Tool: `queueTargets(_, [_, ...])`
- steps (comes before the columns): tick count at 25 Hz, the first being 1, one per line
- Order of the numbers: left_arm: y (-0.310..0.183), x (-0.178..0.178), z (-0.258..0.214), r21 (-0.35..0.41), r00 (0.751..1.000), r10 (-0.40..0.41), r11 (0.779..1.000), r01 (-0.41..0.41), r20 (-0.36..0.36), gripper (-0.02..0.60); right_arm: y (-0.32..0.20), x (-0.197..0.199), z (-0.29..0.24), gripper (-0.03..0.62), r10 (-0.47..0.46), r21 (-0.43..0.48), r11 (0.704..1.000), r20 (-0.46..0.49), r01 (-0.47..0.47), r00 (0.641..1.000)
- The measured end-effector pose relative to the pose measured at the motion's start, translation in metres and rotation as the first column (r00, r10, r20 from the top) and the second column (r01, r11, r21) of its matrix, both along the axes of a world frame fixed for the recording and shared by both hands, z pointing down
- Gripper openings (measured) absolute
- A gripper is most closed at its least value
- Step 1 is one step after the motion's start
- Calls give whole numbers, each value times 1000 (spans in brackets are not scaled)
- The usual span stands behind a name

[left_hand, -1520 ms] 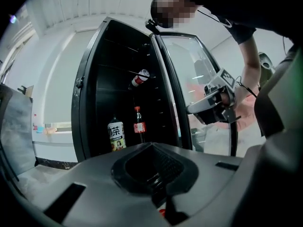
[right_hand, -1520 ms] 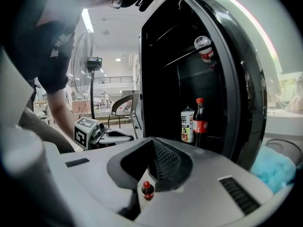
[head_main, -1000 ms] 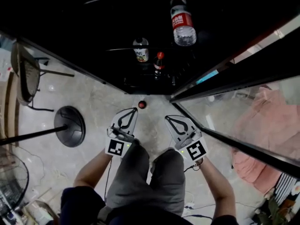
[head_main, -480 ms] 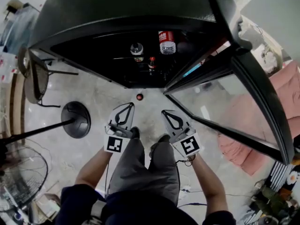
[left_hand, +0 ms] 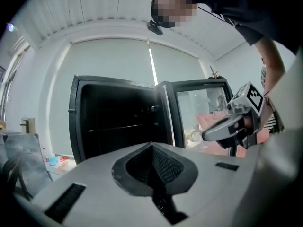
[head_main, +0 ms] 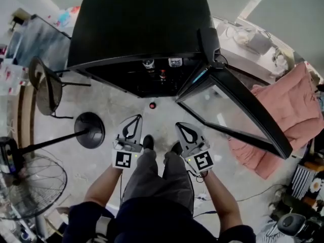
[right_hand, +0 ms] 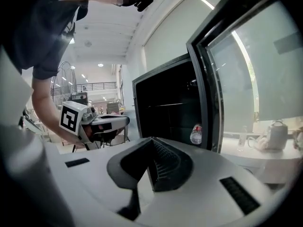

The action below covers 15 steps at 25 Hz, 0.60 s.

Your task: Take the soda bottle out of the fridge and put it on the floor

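A small dark soda bottle with a red cap (head_main: 152,105) stands on the floor just in front of the open black fridge (head_main: 142,29). It is seen from above and mostly its cap shows. Inside the fridge are a red-capped bottle (head_main: 162,75), a clear bottle with a red label (head_main: 175,62) (right_hand: 196,134), and one more bottle (head_main: 148,63). My left gripper (head_main: 135,119) (left_hand: 152,146) and right gripper (head_main: 180,126) (right_hand: 151,142) are held side by side over the person's feet, short of the floor bottle. Both are shut and empty.
The fridge's glass door (head_main: 238,108) swings open to the right. A pink cloth (head_main: 286,110) lies beyond it. To the left are a round stand base (head_main: 90,130), a chair (head_main: 45,85) and a floor fan (head_main: 30,184). Cables lie on the floor at right.
The head view has risen and pulled back, so the whole fridge now shows. Both grippers stay shut and have drawn away from the fridge. The floor bottle has not moved.
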<state>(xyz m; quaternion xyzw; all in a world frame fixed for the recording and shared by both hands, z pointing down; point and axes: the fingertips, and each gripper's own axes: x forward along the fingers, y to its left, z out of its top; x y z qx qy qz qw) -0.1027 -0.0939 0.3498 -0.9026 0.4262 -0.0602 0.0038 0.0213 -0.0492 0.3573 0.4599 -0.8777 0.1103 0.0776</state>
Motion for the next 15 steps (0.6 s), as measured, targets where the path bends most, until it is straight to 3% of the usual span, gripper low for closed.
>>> queueTargets(15, [17, 2, -125, 20, 999, 31, 999, -30, -11, 21, 25, 15, -138, 18, 72, 41, 997, -18, -71, 997])
